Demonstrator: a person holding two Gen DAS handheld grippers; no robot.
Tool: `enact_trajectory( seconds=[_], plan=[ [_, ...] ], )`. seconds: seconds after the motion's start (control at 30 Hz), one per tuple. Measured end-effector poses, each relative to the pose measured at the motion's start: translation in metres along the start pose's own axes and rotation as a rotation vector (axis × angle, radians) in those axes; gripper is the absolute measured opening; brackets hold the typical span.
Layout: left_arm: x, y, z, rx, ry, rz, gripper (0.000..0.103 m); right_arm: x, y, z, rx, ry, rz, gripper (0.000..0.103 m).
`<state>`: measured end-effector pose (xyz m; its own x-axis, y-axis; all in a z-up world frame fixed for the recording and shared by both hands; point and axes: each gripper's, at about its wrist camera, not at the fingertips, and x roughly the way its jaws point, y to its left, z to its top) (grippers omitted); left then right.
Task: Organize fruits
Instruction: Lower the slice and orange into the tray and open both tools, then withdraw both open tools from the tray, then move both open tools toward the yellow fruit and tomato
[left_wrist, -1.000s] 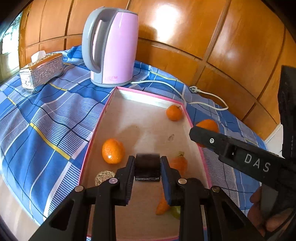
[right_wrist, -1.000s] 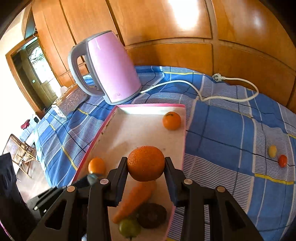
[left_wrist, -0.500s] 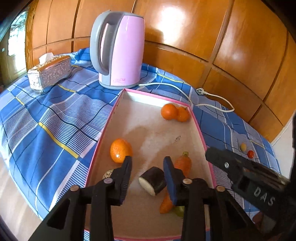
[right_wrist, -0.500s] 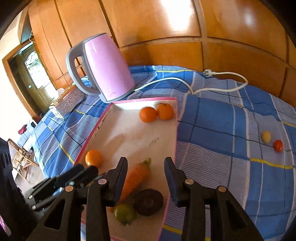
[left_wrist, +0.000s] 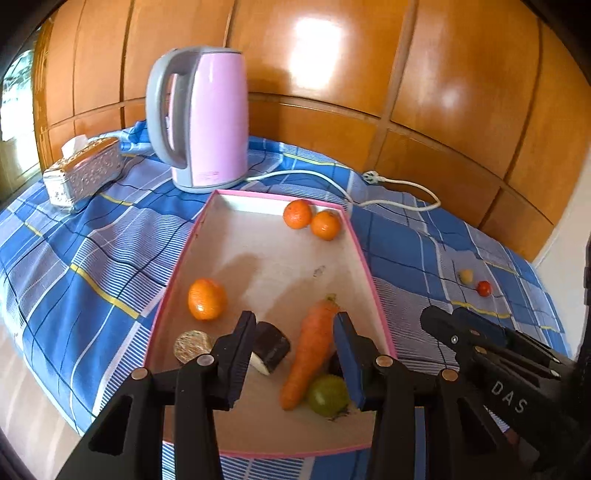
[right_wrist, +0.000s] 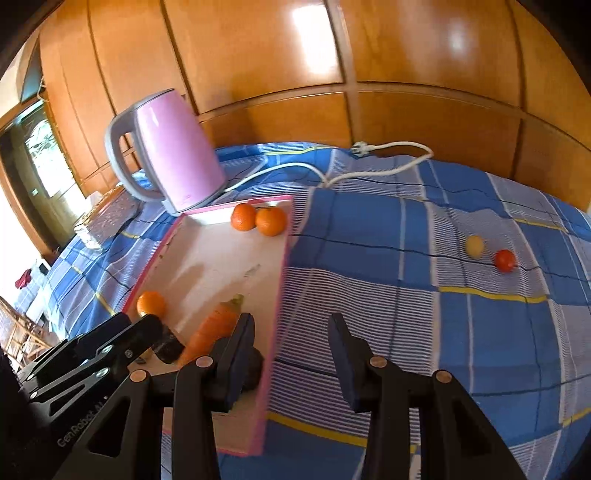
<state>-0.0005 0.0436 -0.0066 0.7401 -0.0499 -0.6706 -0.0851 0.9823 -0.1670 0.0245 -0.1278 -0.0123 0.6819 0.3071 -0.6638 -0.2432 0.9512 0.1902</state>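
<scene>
Both hand-held grippers were empty: the left hand-held gripper (left_wrist: 293, 354), jaws just opening, hung over the tray (left_wrist: 360, 251); the right hand-held gripper (right_wrist: 291, 354) gaped beside it. Next likely target: two small fruits (right_wrist: 489, 253) lying on the table.

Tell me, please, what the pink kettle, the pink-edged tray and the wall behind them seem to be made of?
Kettle: probably plastic, smooth with a soft sheen, grey handle and base.
Tray: likely cardboard, with a matt pale floor and thin pink walls.
Wall: wood panels, or wood-look veneer, glossy; bright reflections sit on them.
</scene>
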Motion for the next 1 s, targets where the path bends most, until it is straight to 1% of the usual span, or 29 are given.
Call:
enact_trajectory(
  seconds=[0.5,1.0],
  plan=[
    [0.005,-0.041,-0.006,0.113,0.018,-0.051,0.044,-0.011,-0.045,-0.010,0.099,-0.017,-0.072,0.042],
    [0.030,-0.104,0.002,0.224,0.062,-0.159,0.044,-0.017,-0.114,-0.017,0.230,-0.012,-0.194,0.042]
  ],
)
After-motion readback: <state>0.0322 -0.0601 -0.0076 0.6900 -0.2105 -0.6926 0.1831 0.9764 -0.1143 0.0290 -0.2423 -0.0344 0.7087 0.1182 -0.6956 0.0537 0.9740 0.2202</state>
